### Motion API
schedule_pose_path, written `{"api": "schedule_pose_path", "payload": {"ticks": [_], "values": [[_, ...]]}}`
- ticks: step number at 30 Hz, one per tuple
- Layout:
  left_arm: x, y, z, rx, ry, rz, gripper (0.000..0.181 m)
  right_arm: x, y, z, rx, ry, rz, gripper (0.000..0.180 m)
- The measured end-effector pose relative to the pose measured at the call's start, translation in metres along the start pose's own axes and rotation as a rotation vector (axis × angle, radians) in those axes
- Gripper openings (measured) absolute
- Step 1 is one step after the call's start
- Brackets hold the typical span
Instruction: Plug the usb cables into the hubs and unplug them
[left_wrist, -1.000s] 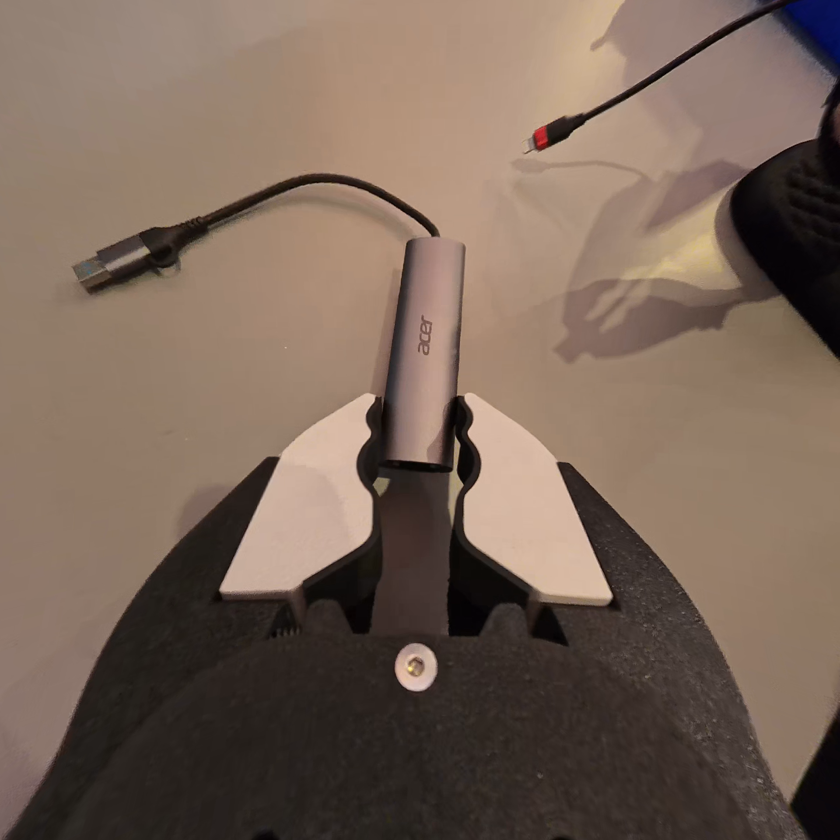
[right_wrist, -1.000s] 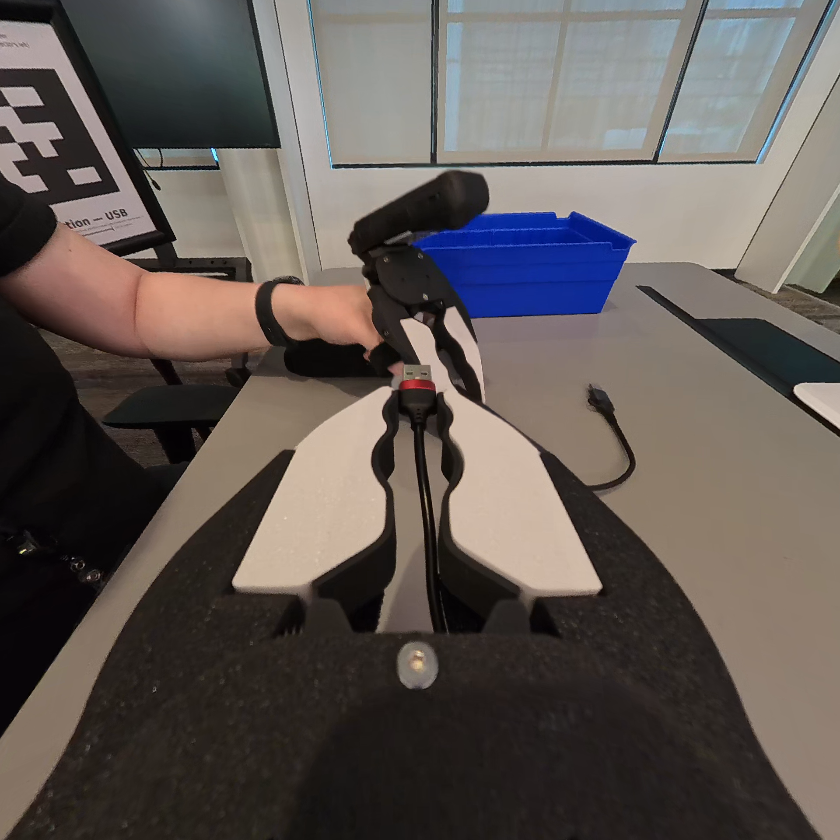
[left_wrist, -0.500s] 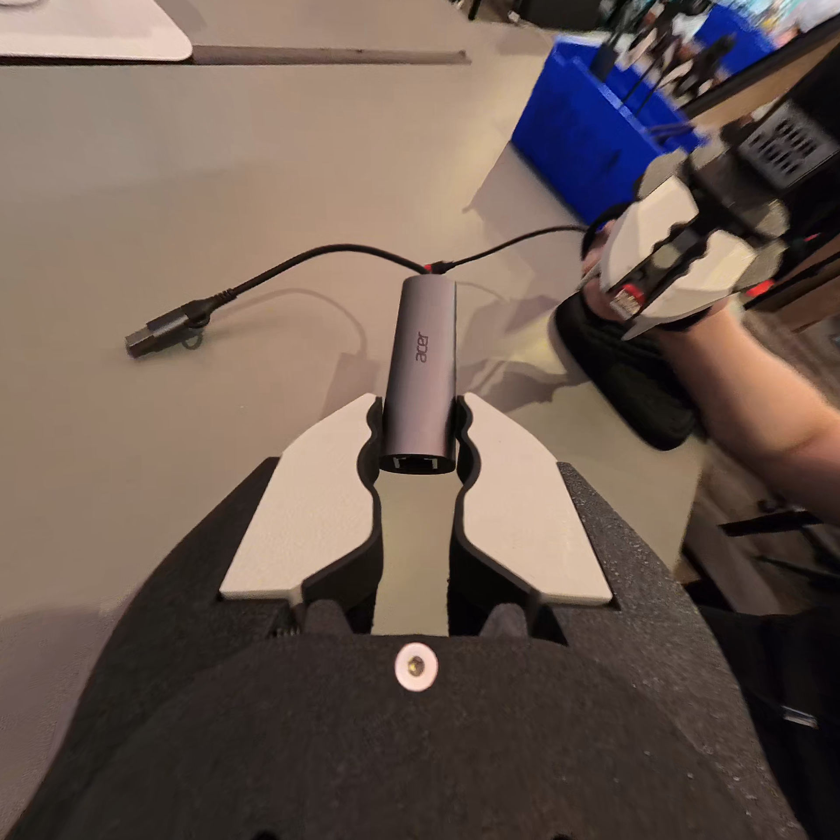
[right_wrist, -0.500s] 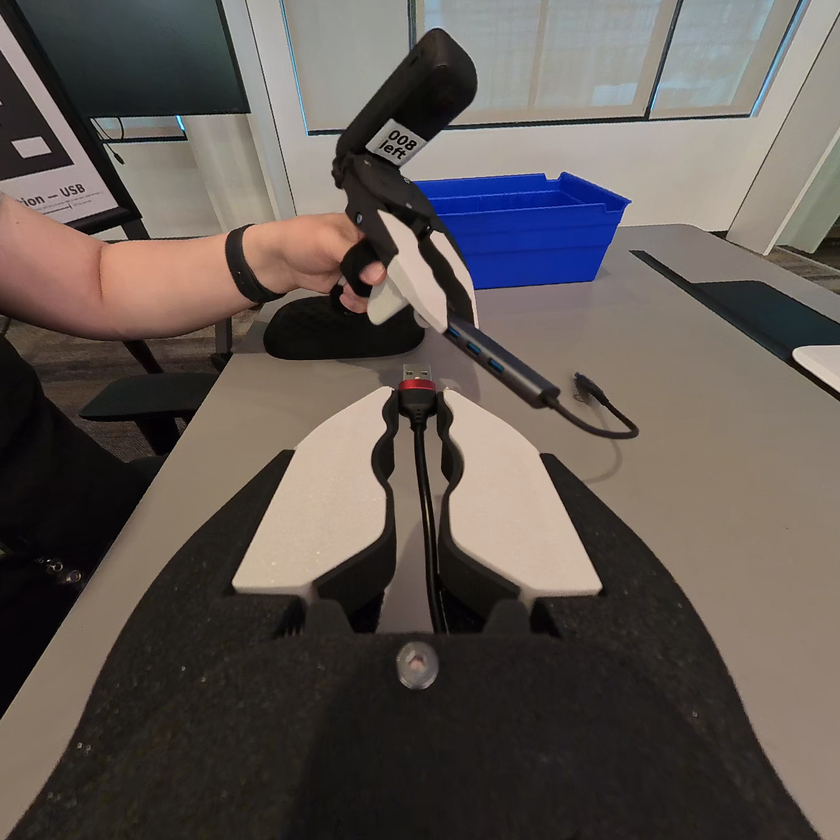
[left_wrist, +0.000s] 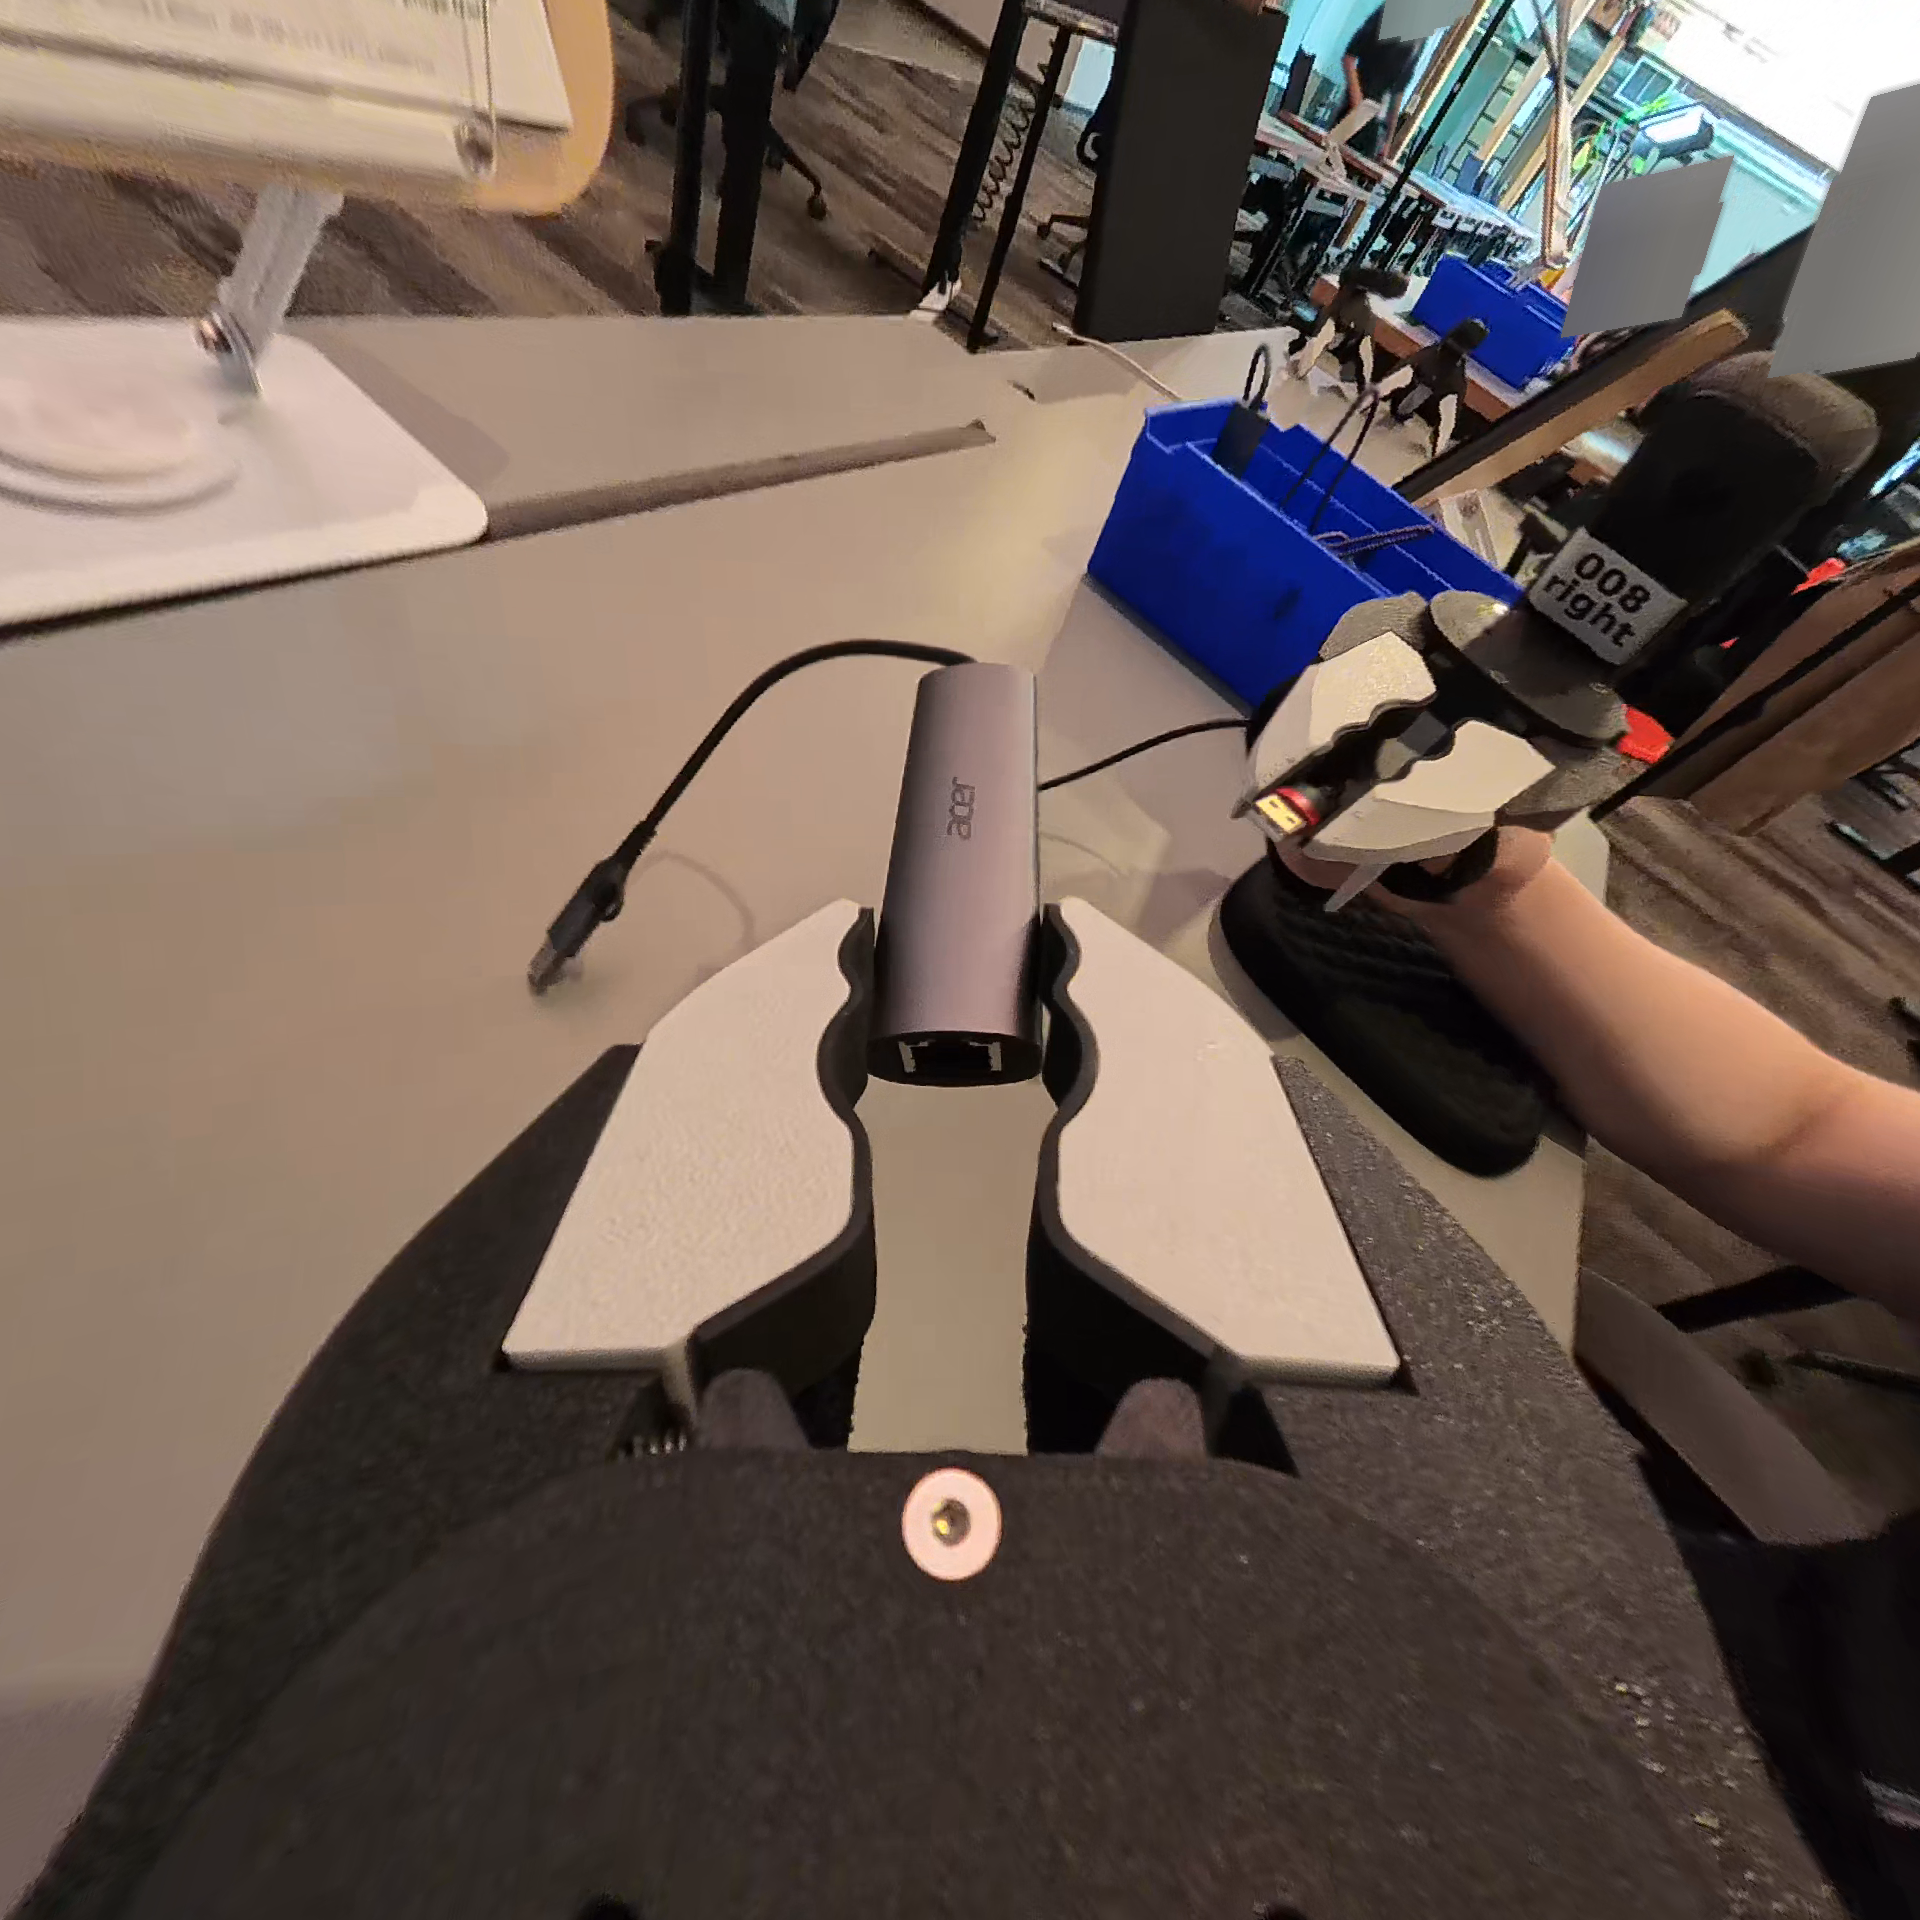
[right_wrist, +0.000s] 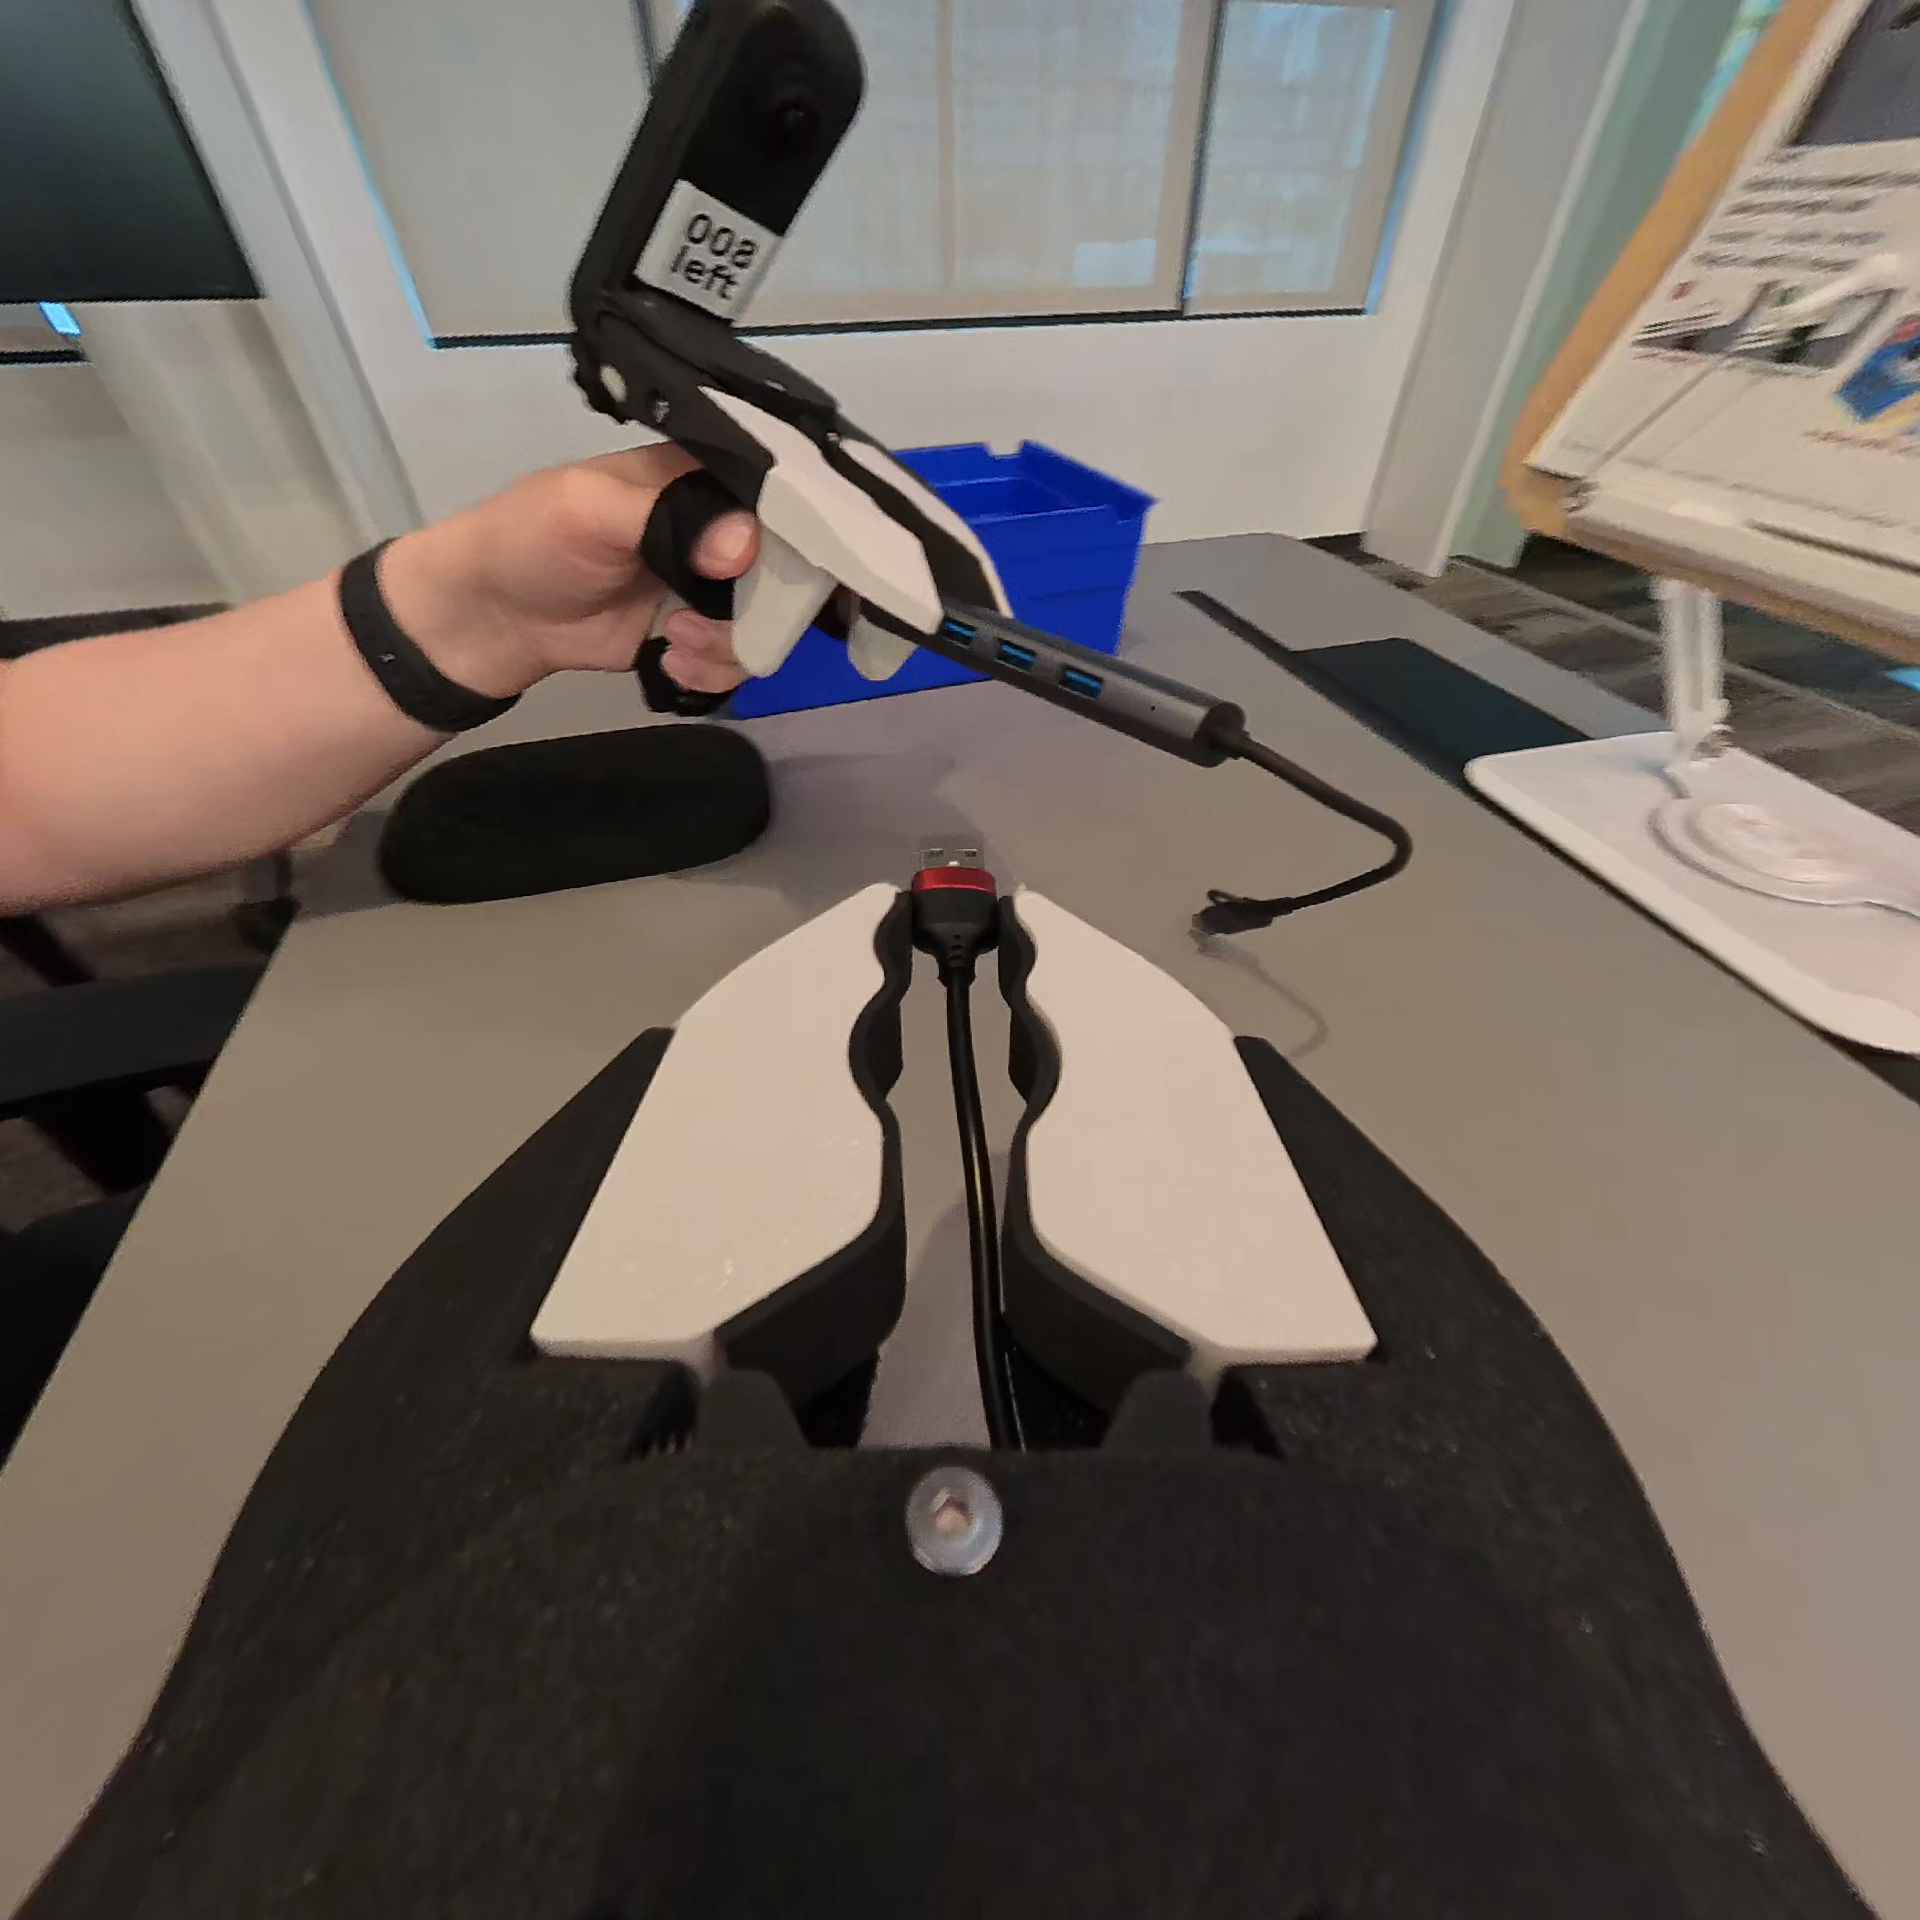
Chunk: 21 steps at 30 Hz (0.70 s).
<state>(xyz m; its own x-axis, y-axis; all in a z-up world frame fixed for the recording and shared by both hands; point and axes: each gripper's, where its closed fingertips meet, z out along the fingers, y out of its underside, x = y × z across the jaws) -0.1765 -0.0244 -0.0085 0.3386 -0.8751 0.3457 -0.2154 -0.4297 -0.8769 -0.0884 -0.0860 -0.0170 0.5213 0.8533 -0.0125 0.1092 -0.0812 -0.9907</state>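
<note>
My left gripper (left_wrist: 956, 925) is shut on a grey USB hub (left_wrist: 966, 831) and holds it in the air above the table, pointing away. The hub's short black lead ends in a plug (left_wrist: 566, 945) that hangs near the table. In the right wrist view the hub (right_wrist: 1081, 686) shows three blue ports on its side, tilted down to the right, and the left gripper (right_wrist: 914, 613) holds its near end. My right gripper (right_wrist: 951, 904) is shut on a red-collared USB plug (right_wrist: 951, 873) with a black cable, below and in front of the hub. The right gripper (left_wrist: 1299, 821) also shows at the right of the left wrist view.
A blue bin (right_wrist: 1039, 530) stands at the table's far edge, also in the left wrist view (left_wrist: 1247, 582). A black wrist rest (right_wrist: 571, 810) lies at the left. A white stand base (right_wrist: 1714, 862) with a board is at the right. Grey table (right_wrist: 1455, 1091). Spacing between my two grippers at the tips: around 12 centimetres.
Both grippers have risen from the table. The left gripper lifted and tilted the hub, so its lead now hangs. The right gripper with the plug moved closer to the hub.
</note>
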Motion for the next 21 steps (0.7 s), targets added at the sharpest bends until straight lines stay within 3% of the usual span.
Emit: {"api": "schedule_pose_path", "payload": {"ticks": [6,14,21], "values": [[-0.005,-0.001,0.029,0.008,-0.042,0.034,0.03,0.022,-0.003,0.003,-0.041,0.174,0.027,0.015],[-0.003,0.004,0.033,0.086,-0.056,0.02,0.03,0.024,0.005,0.015,-0.07,0.24,0.076,0.015],[0.001,0.009,0.036,0.084,-0.2,0.139,0.03,0.03,0.007,0.021,-0.091,0.315,0.068,0.015]]}}
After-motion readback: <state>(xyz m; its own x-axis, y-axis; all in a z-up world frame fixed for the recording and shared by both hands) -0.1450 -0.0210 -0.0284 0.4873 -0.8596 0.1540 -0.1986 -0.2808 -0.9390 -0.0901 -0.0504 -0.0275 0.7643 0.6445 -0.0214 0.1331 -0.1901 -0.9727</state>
